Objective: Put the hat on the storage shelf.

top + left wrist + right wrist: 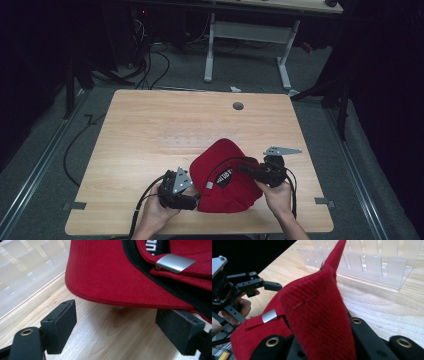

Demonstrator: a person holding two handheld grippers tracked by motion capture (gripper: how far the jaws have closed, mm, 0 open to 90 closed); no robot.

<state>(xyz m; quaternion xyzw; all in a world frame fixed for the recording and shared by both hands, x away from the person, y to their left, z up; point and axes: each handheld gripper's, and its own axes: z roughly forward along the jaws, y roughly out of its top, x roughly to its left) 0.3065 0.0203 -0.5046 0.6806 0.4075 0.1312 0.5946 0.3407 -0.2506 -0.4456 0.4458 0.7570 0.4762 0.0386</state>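
A red cap [225, 180] lies on the wooden table [145, 125] near its front edge, with its underside and black sweatband turned up. My right gripper [246, 169] is shut on a fold of the cap's red cloth [317, 315], which rises between its jaws [322, 340]. My left gripper [194, 201] stands open at the cap's left edge. In the left gripper view its pads [60, 325] sit low over the wood, apart from the cap's curved rim [112, 272] just ahead. A silver strap buckle [175, 263] lies on the cap's back strap [269, 315].
A clear acrylic rack [185, 142] with slots lies flat on the table behind the cap [367, 265]. A grey cable hole [238, 106] sits near the far edge. A second desk's legs [210, 50] stand beyond the table.
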